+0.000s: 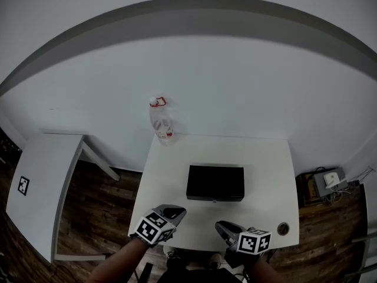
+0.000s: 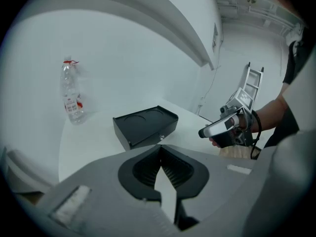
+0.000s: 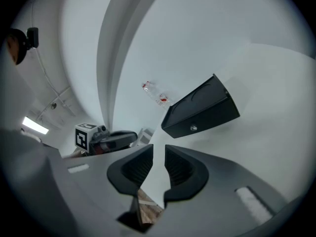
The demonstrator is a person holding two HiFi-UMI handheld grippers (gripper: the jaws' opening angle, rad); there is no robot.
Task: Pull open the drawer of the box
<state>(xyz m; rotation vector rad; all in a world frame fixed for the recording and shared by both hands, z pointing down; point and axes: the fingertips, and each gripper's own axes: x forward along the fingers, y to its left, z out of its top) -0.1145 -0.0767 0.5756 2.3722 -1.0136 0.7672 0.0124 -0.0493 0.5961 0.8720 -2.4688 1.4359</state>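
A black box [image 1: 215, 183] lies in the middle of the white table [image 1: 265, 170], its drawer front with a small knob [image 1: 214, 201] facing me and flush with the box. The left gripper view shows the box [image 2: 145, 125] ahead, and the right gripper view shows the box [image 3: 202, 111] and knob [image 3: 193, 128] up to the right. My left gripper [image 1: 177, 212] hovers at the near table edge, left of the knob, tips together [image 2: 160, 147] and empty. My right gripper [image 1: 220, 226] sits near the edge below the box, jaws apart [image 3: 159, 148] with nothing between them.
A clear plastic bottle [image 1: 161, 122] with red on its cap and label stands at the table's far left corner. A round grommet [image 1: 283, 229] is set in the near right corner. A second white table [image 1: 41, 187] stands to the left. A device with cables [image 1: 327, 181] lies on the floor at right.
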